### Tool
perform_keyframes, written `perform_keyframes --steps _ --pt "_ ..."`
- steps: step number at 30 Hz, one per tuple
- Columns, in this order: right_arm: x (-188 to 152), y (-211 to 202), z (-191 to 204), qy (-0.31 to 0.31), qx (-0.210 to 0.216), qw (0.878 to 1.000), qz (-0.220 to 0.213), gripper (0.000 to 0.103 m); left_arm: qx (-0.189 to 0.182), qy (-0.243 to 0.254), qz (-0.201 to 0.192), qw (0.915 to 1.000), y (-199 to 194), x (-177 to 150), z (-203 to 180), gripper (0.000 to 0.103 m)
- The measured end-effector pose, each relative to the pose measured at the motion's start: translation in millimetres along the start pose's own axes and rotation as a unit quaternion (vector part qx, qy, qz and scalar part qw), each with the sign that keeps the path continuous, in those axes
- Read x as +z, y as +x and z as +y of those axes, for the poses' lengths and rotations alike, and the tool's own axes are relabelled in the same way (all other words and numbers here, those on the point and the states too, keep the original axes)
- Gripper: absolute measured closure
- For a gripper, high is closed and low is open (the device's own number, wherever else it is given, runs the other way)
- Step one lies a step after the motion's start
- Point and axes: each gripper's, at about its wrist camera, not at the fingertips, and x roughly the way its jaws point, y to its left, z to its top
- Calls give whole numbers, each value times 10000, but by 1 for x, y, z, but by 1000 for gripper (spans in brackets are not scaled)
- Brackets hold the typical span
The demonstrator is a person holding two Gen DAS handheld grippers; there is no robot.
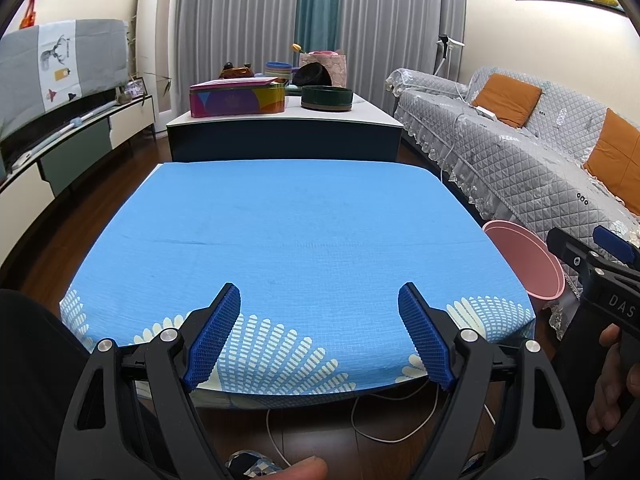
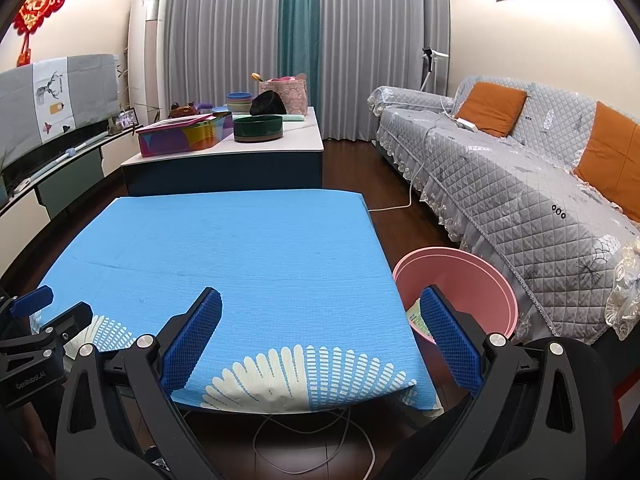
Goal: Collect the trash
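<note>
A pink trash bin [image 2: 472, 280] stands on the floor at the right edge of the table covered in blue cloth [image 2: 240, 248]; it also shows in the left wrist view [image 1: 524, 256]. A greenish-white piece of trash [image 2: 416, 316] lies inside the bin. My left gripper [image 1: 320, 332] is open and empty above the near edge of the blue cloth [image 1: 288, 232]. My right gripper [image 2: 320, 340] is open and empty, its right finger in front of the bin. No trash shows on the cloth.
A second table [image 1: 280, 120] behind holds a colourful tin box [image 1: 238, 98], a dark green bowl [image 1: 327, 98] and other dishes. A grey quilted sofa [image 2: 520, 184] with orange cushions runs along the right. White cables [image 2: 320, 440] lie on the floor under the near table edge.
</note>
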Motion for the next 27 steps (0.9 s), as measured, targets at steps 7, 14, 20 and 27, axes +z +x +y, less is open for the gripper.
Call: perform_keyframes --steps 7,14,20,27 --pt "0 0 0 -1 0 10000 1 5 -8 -2 6 10000 0 0 0 24" --pt "-1 1 0 13 -5 10000 9 5 -15 4 21 10000 1 -1 -1 24" --pt "-1 1 -1 16 -3 10000 13 5 -22 -6 42 10000 1 -3 -4 24" --pt "-1 1 0 18 -3 10000 16 5 -26 -6 47 10000 2 -2 -4 24"
